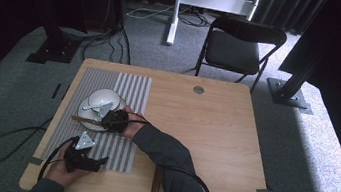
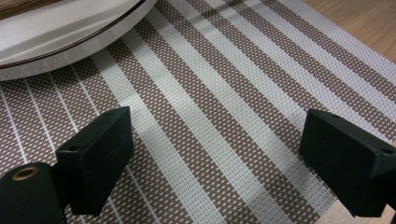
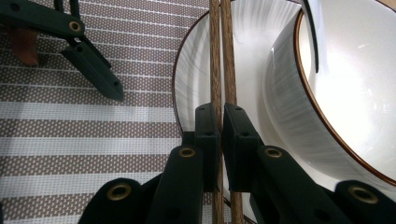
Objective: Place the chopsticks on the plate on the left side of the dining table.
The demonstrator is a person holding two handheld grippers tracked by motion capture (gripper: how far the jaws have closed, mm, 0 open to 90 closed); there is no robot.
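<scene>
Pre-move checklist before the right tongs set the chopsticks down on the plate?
1. Grip: right tongs shut on the chopsticks, both sticks between the pads: ok.
2. Sticks aligned: the pair runs parallel, side by side, over the plate: ok.
3. Bowl clearance: the bowl sits on the plate beside the sticks with a gap between them: ok.
4. Left tongs out of the way: open over the striped placemat, nothing between the pads: ok.
5. Far stick tips resting on the rim: cannot tell.
6. Second chopstick pair at the table's near edge, untouched: ok.
</scene>
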